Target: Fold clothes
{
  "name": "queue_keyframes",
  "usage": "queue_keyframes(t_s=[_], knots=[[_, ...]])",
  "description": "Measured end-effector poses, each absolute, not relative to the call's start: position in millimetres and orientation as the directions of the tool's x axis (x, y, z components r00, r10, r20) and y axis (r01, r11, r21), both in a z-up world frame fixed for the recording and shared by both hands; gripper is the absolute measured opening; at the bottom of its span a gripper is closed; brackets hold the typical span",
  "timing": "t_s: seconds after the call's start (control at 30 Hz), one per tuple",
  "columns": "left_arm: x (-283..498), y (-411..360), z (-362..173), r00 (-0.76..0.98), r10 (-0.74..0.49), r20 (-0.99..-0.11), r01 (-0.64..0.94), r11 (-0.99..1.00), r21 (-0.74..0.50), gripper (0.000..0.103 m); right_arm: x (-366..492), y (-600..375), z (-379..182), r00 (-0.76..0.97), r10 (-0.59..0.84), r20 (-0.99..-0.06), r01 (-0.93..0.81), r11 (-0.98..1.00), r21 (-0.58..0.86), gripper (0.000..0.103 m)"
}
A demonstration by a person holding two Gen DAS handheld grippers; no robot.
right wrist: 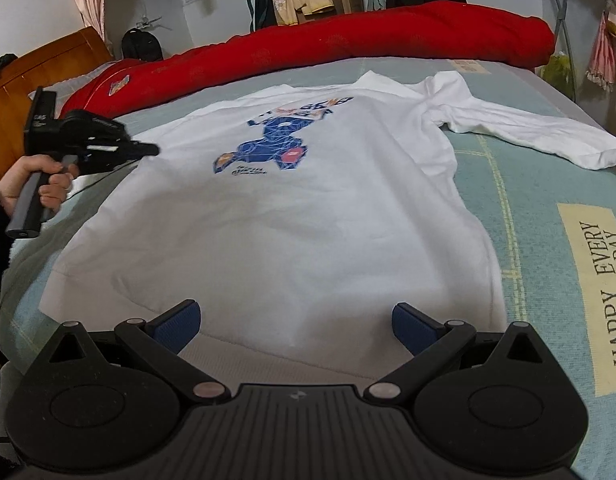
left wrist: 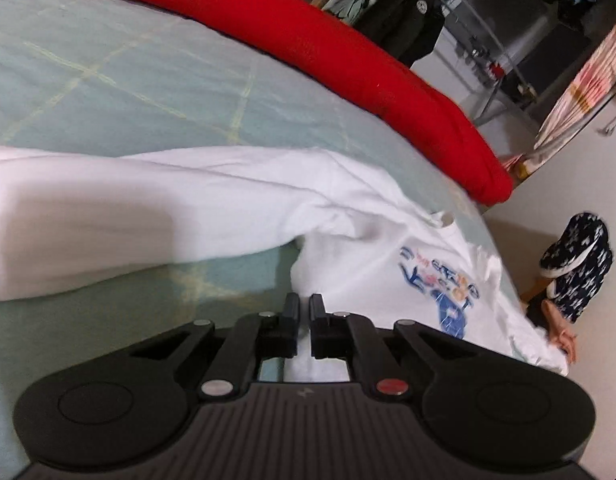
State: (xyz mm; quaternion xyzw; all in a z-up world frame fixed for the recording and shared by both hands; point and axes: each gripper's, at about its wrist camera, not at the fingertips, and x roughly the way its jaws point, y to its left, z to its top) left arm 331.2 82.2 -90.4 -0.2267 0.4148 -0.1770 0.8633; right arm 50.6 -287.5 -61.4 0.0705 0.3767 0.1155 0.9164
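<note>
A white shirt [right wrist: 292, 216] with a blue print [right wrist: 264, 144] lies face up on the bed, its hem nearest the right wrist camera. One sleeve [right wrist: 548, 132] stretches out to the right. In the left wrist view the other sleeve [left wrist: 156, 204] runs off to the left. My left gripper [left wrist: 304, 304] is shut, and a ridge of white cloth where sleeve meets body is pinched at its tips. From the right wrist view the left gripper [right wrist: 152, 149] sits at the shirt's left edge, held by a hand [right wrist: 32, 184]. My right gripper [right wrist: 296, 316] is open over the hem, holding nothing.
The bed has a pale green checked sheet [right wrist: 520, 208] with a "HAPPY EVERY DAY" label [right wrist: 604, 292]. A rolled red blanket [right wrist: 348, 44] lies along the far side. A wooden headboard [right wrist: 36, 76] is at left. Clothes racks [left wrist: 488, 40] and a floor [left wrist: 568, 184] lie beyond the bed.
</note>
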Motion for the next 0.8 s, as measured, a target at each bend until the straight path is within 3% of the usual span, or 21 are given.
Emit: queue_keyframes(t_s=[0.1,0.17,0.23,0.37,0.5,0.57,0.8], knots=[[309.1,83.1,-78.6,0.605,-0.474,-0.64,0.17,0.862,-0.478,0.01,49.0,-287.8,-58.6,0.695,0.268,-0.667,-0.16,0.962,0.219,0.103],[287.3,78.9,-66.3,0.624,-0.472,-0.623,0.24,0.874,-0.422,0.021,46.3,-285.7,-55.4,0.699,0.266,-0.664,-0.173,0.963,0.205,0.103],[266.8,66.8,-54.9,0.62,-0.481,-0.62,0.324,0.877,-0.356,0.04,42.7,-283.3,-51.0,0.704,0.267,-0.658,-0.189,0.964,0.189,0.103],[202.0,42.2,-37.6,0.621,-0.47,-0.627,0.511,0.85,-0.13,0.05,34.8,-277.5,-44.5,0.711,0.286,-0.642,-0.216,0.958,0.187,0.103],[139.3,27.9,-31.5,0.641,-0.434,-0.633,0.597,0.8,0.057,0.068,27.2,-268.1,-40.5,0.712,0.312,-0.629,-0.252,0.95,0.187,0.103],[121.7,29.4,-33.9,0.626,-0.429,-0.651,0.581,0.814,0.023,0.069,23.3,-262.8,-39.2,0.71,0.329,-0.623,-0.271,0.944,0.19,0.103],[131.5,83.9,-70.7,0.569,-0.548,-0.613,0.297,0.832,-0.468,0.069,8.6,-255.4,-34.9,0.708,0.359,-0.608,-0.304,0.932,0.196,0.103]])
